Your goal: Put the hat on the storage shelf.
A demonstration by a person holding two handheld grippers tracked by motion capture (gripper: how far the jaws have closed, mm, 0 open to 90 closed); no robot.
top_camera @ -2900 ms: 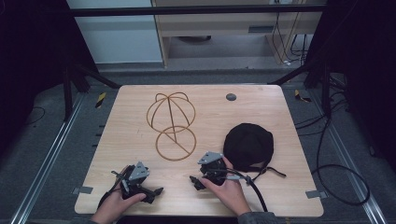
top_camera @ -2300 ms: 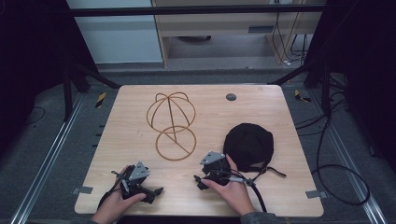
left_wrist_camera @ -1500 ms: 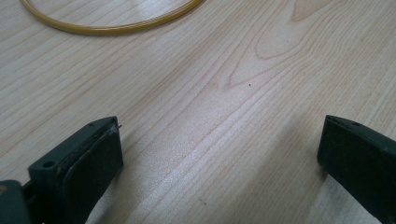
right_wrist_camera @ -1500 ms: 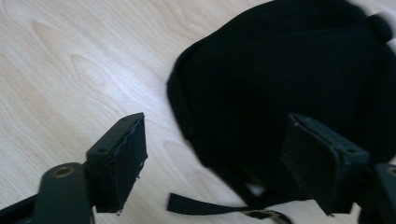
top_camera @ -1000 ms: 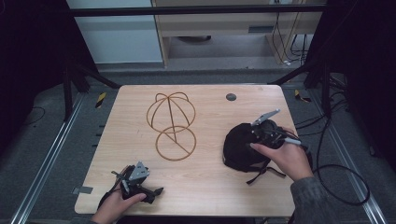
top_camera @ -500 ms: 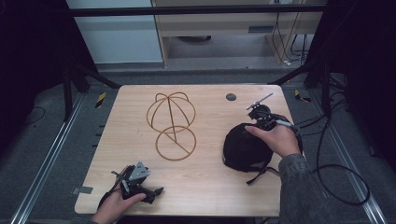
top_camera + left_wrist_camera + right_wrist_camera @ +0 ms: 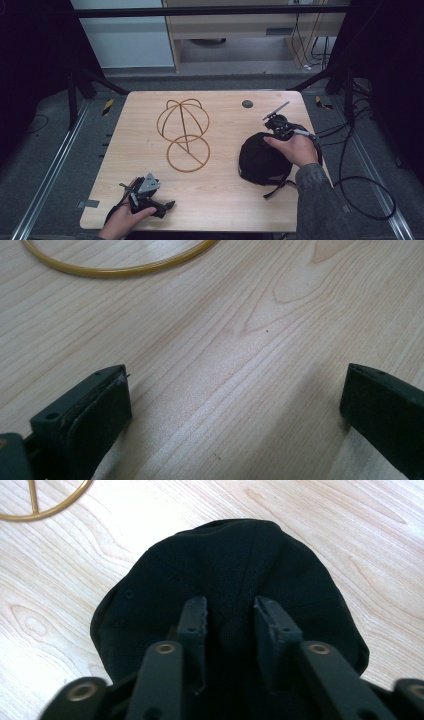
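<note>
high view: a black cap (image 7: 262, 160) is seen lying on the wooden table (image 7: 225, 200) at about 4 o'clock, with the right gripper (image 7: 276, 122) held at its 1 o'clock edge. right gripper view: the jaws are kept narrowly apart over the cap's crown — whether fabric is pinched cannot be told. the left gripper (image 7: 150, 195) is rested at 7 o'clock, jaws spread wide over bare wood. a gold wire stand (image 7: 184, 132) is laid flat near the centre — no writing can be read.
</note>
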